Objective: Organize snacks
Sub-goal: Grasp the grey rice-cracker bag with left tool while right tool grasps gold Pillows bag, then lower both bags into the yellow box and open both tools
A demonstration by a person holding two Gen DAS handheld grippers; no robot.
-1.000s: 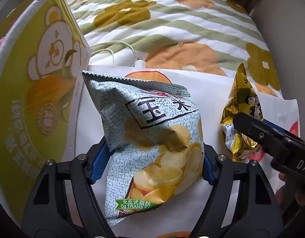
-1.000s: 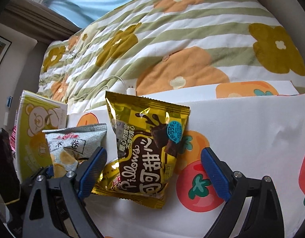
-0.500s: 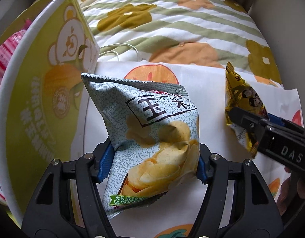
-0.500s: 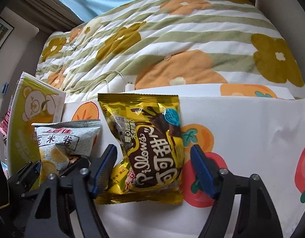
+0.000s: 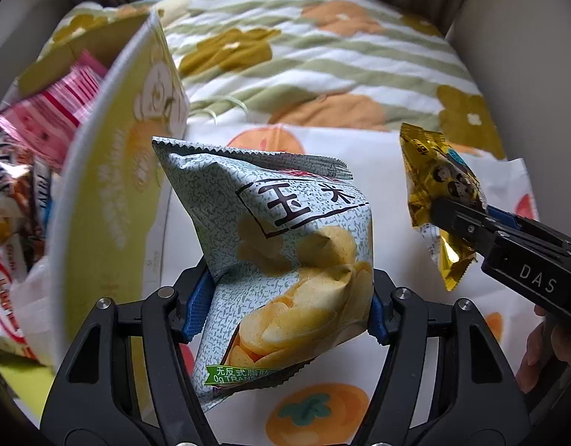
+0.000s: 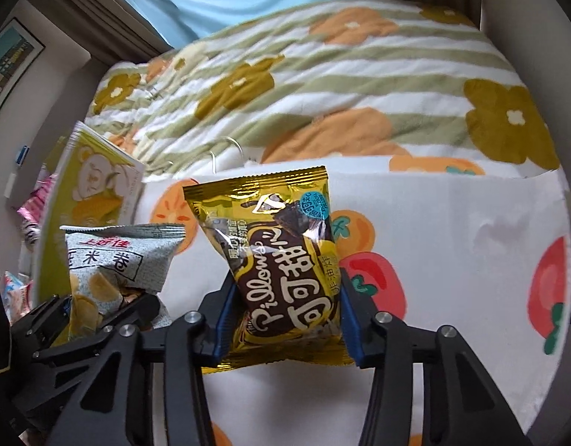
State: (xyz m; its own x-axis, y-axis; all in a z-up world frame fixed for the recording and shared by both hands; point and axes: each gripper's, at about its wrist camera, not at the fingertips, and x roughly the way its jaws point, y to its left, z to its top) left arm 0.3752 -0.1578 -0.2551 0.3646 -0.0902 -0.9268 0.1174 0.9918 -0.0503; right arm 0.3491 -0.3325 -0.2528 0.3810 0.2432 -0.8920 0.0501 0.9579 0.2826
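My left gripper is shut on a pale green corn-chip bag and holds it off the cloth; the bag also shows in the right wrist view. My right gripper is shut on a gold chocolate Pillows bag, lifted above the cloth; the bag also shows at the right of the left wrist view. A yellow bear-printed box stands at the left, with several snack packs inside it.
A white cloth with orange and red fruit prints covers the surface below. Behind it lies a striped floral quilt with a white cable. The box also shows at the left in the right wrist view.
Both grippers have risen with their bags. My right gripper closed from open onto the gold bag. The box's inside with its snack packs has come into the left wrist view.
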